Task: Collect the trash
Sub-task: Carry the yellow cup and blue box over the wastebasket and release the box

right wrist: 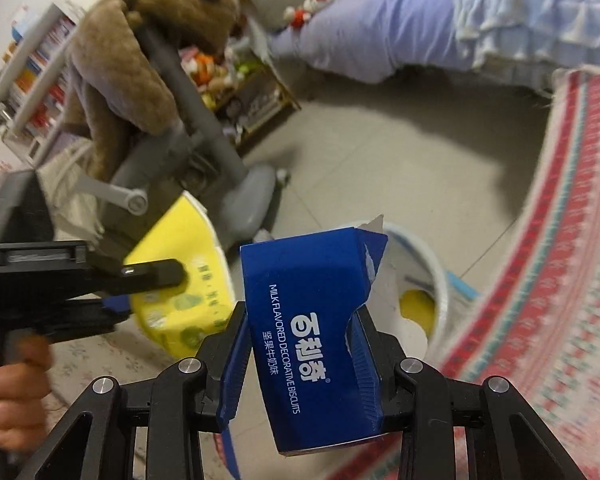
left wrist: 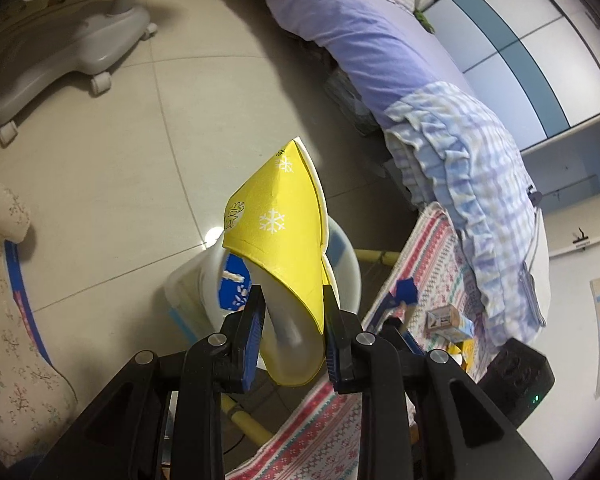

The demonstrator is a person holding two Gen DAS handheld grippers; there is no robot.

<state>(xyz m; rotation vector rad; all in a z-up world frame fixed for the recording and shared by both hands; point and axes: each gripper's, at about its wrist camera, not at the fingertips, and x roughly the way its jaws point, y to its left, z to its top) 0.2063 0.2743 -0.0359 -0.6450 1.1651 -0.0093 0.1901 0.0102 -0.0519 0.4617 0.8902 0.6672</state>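
Note:
My left gripper (left wrist: 292, 300) is shut on a squashed yellow paper cup (left wrist: 280, 232) with white snowflakes, held above a white trash bin (left wrist: 340, 256) on the floor. The cup and the left gripper also show in the right wrist view (right wrist: 180, 280), left of centre. My right gripper (right wrist: 300, 316) is shut on a torn blue biscuit box (right wrist: 312, 320) with white lettering, held just left of the white trash bin (right wrist: 432, 292). The bin holds something yellow (right wrist: 418, 306) and white. The blue box shows under the cup in the left wrist view (left wrist: 234, 284).
A table with a red patterned cloth (left wrist: 432, 264) stands right of the bin, with small cartons (left wrist: 444, 320) on it. A bed with purple bedding (left wrist: 372, 48) is behind. A grey wheeled chair base (left wrist: 68, 60) and a brown plush bear (right wrist: 132, 60) stand on the tiled floor.

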